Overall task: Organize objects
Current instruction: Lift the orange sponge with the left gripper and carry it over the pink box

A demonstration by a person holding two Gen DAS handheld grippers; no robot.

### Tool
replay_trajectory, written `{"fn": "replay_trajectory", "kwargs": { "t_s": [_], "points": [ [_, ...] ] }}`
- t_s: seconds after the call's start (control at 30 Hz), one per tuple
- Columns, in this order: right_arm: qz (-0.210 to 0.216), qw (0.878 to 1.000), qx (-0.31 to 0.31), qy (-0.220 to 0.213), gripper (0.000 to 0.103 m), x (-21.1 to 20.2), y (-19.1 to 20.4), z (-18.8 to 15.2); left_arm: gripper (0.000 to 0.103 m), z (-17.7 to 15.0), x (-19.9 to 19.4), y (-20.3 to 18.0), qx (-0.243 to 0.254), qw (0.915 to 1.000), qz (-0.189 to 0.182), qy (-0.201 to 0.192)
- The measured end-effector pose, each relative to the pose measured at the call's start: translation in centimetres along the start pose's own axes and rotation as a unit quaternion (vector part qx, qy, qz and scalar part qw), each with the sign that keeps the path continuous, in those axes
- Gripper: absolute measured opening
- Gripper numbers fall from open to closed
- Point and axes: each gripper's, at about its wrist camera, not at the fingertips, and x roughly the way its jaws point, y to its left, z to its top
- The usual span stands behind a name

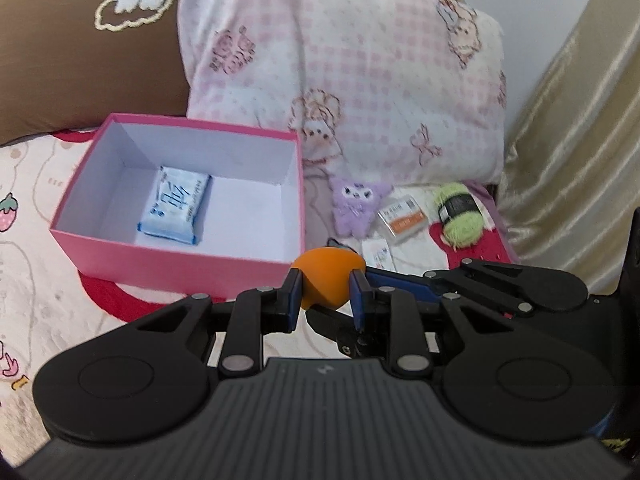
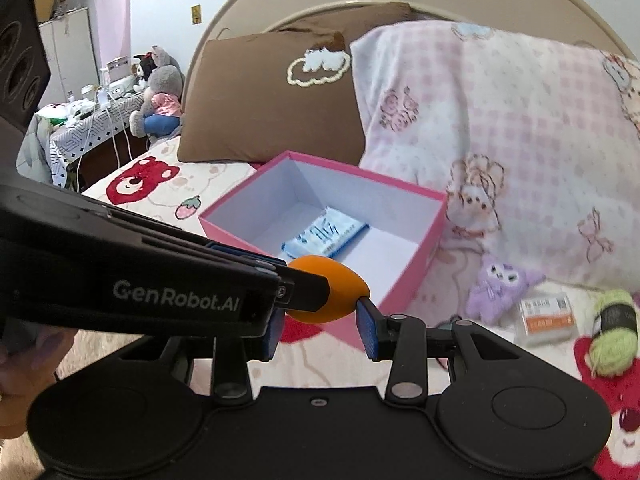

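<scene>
A bed fills both views: a bear-and-strawberry blanket, with a brown pillow (image 1: pixel 80 56) and a pink checked pillow (image 1: pixel 344 76) propped against the headboard.

In the left wrist view the left gripper (image 1: pixel 326 292) sits at lower centre, its blue pads clamped on the sides of an orange egg-shaped sponge (image 1: pixel 326 280) held clear of the blanket. The right gripper (image 2: pixel 320 330) is beside it, one pad touching the sponge's lower end, the other hidden behind the left gripper; whether it grips I cannot tell.

The sponge looks light and squashy, so I'd say a gentle pinch across its fat middle suits best.

Just beyond, left of centre, stands the open pink box (image 1: pixel 188 264) with a blue-and-white packet (image 1: pixel 176 204) inside. To the right lie a purple plush toy (image 1: pixel 356 204), a small orange-labelled case (image 1: pixel 404 216) and a ball of green yarn (image 1: pixel 460 216).
</scene>
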Motion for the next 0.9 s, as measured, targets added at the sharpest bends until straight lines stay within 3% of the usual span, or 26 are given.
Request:
{"fn": "replay_trajectory", "kwargs": {
  "t_s": [0.23,0.37,0.63,0.9],
  "points": [
    [0.02,1.0,-0.008,0.006,0.045,2.4,-0.2,3.1,0.024,2.6,0.9,2.2,-0.022,0.9995,0.008,-0.019],
    [0.019,1.0,-0.006,0.012,0.044,4.8,-0.9,4.9,0.025,4.7,2.7,3.4,-0.007,0.9998,0.008,-0.019],
    [0.024,0.997,0.028,0.065,0.044,11.3,-3.2,8.3,0.025,8.9,8.4,8.8,-0.062,0.9978,-0.018,0.012],
    [-0.021,0.994,0.016,0.108,0.044,17.3,-2.7,9.0,0.026,10.5,14.2,12.7,-0.105,0.9927,-0.03,0.051]
  ]
}}
